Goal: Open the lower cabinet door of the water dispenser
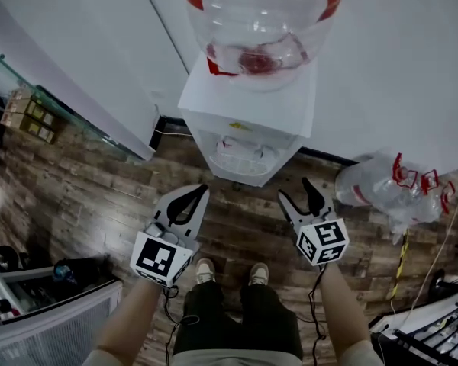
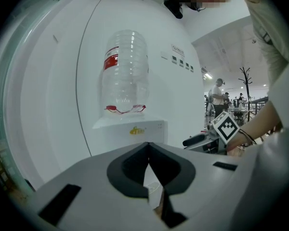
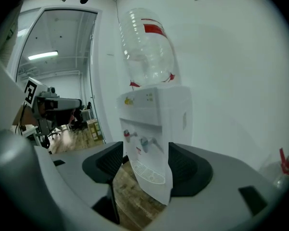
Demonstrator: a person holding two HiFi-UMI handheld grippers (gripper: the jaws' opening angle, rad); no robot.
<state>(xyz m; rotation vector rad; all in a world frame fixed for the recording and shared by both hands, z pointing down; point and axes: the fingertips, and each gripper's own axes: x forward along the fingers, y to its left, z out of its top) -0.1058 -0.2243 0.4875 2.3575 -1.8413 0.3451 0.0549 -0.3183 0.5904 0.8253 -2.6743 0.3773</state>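
At twelve o'clock stands the water dispenser [image 1: 248, 128]. Its lower door, mostly hidden, is likely light, stiff plastic, best pulled at its free edge; left tool [image 1: 202, 190] together, right tool [image 1: 295, 189] apart, empty.

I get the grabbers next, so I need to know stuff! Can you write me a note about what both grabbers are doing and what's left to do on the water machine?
Left gripper: shut, empty, held in front of the water dispenser, not touching it.
Right gripper: open, empty, aimed at the dispenser's front. The drip tray shows between its jaws, but the jaws are not touching it.
The dispenser stands on the wood floor against the white wall, with the bottle on top.
Done: nothing yet; no door is seen open.
Left: bring a gripper to the lower front under the drip tray, catch the cabinet door, and pull it open.
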